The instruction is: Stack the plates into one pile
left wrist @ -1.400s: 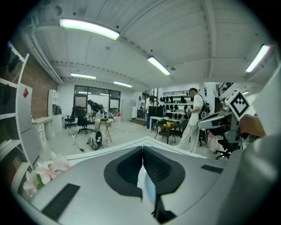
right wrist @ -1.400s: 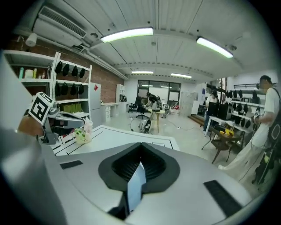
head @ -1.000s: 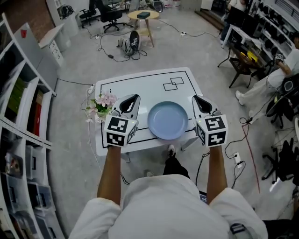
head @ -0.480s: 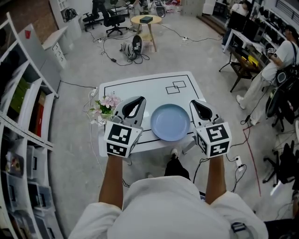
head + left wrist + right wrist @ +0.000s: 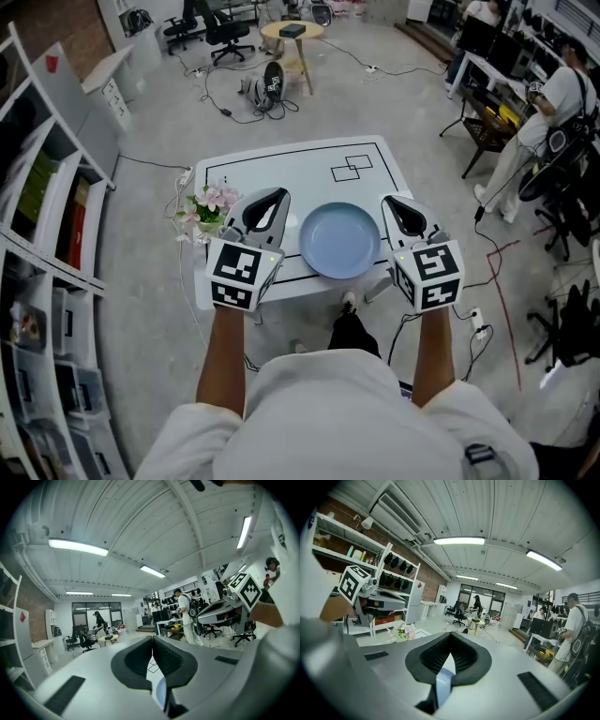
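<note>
Only one pale blue round plate [image 5: 339, 239] shows on the white desk [image 5: 281, 173], with no loose plate in sight. The stacking looks finished, though whether this is a pile I cannot tell. It lies just right of the left claw [image 5: 269, 197] and just left of the right claw [image 5: 395, 202]. Both claws are closed tight, holding nothing.

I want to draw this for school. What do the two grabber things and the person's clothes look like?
The left gripper and right gripper are light grey and taper to a beak-like tip. Black ribbed pads line the inside. Each gripper carries a white cube printed with black square markers. The person wears a white short-sleeved shirt.
</note>
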{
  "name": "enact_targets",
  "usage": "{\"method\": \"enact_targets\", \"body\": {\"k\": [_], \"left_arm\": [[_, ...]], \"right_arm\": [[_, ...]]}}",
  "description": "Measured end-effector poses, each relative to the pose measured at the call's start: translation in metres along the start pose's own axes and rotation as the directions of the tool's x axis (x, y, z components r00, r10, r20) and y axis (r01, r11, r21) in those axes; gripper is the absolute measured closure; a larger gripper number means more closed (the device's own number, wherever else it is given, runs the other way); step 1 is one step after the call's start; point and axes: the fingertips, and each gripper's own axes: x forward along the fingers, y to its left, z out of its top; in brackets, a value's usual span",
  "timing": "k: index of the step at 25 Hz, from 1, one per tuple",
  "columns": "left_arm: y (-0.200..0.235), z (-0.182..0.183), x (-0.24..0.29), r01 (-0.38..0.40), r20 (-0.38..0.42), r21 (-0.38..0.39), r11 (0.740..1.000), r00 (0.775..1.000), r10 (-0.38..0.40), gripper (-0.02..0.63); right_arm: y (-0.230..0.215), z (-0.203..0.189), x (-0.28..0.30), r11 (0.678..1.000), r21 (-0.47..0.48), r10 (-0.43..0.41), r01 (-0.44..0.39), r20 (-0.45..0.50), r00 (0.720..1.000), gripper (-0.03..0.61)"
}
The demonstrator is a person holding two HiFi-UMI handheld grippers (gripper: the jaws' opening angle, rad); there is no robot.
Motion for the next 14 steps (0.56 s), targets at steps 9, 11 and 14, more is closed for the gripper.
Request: {"method": "enact_targets", "body": {"k": [9, 11, 14], "left_arm": [[-0.002, -0.017, 0.014, 0.002, -0.042, -0.006, 1.0, 0.999, -0.002, 0.594], [-0.003, -0.017, 0.017, 0.003, -0.044, -0.003, 1.0, 0.999, -0.003, 0.594], [-0.005, -0.014, 0.022, 0.007, -0.04, 0.0, 1.0, 0.999, -0.007, 0.594]], "right_arm": [[-0.008, -0.012, 0.011, 1.0, 0.004, 0.002, -0.002, -0.022, 1.0, 0.566], [-0.01, -0.012, 0.013, 1.0, 0.003, 0.003, -0.003, -0.02, 1.0, 0.566], [-0.015, -0.014, 0.015, 1.0, 0.004, 0.005, -0.004, -0.02, 1.0, 0.566]]}}
